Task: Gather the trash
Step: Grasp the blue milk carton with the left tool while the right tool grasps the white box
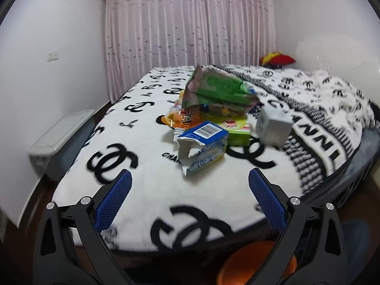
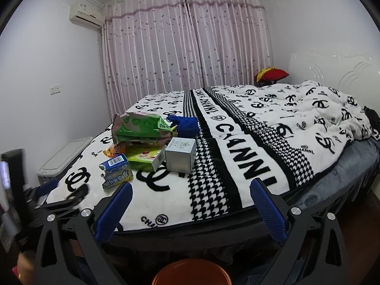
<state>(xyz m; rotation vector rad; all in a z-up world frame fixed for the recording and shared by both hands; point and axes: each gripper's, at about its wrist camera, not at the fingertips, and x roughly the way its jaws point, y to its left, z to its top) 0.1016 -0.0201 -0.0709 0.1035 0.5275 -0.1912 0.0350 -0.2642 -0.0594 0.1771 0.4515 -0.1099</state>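
Observation:
A pile of trash lies on the bed: a torn blue and yellow carton [image 1: 201, 146] [image 2: 116, 171], a green box [image 1: 237, 130] [image 2: 147, 159], a grey cube box [image 1: 273, 127] [image 2: 180, 158], a crumpled green and pink bag [image 1: 218, 90] [image 2: 140, 128] and an orange wrapper [image 1: 178, 120] [image 2: 114, 150]. My left gripper [image 1: 190, 185] is open and empty, just short of the torn carton. My right gripper [image 2: 191, 193] is open and empty over the bed's near edge, below the grey box. An orange bin [image 1: 256, 263] [image 2: 192, 273] stands on the floor below both grippers.
The bed [image 2: 261, 154] carries a black and white blanket. A blue cloth [image 2: 185, 124] lies behind the pile. A white plastic box [image 1: 59, 137] [image 2: 64, 159] stands by the left wall. A red and yellow cushion [image 2: 272, 73] sits at the far side. The left gripper shows in the right wrist view [image 2: 35, 190].

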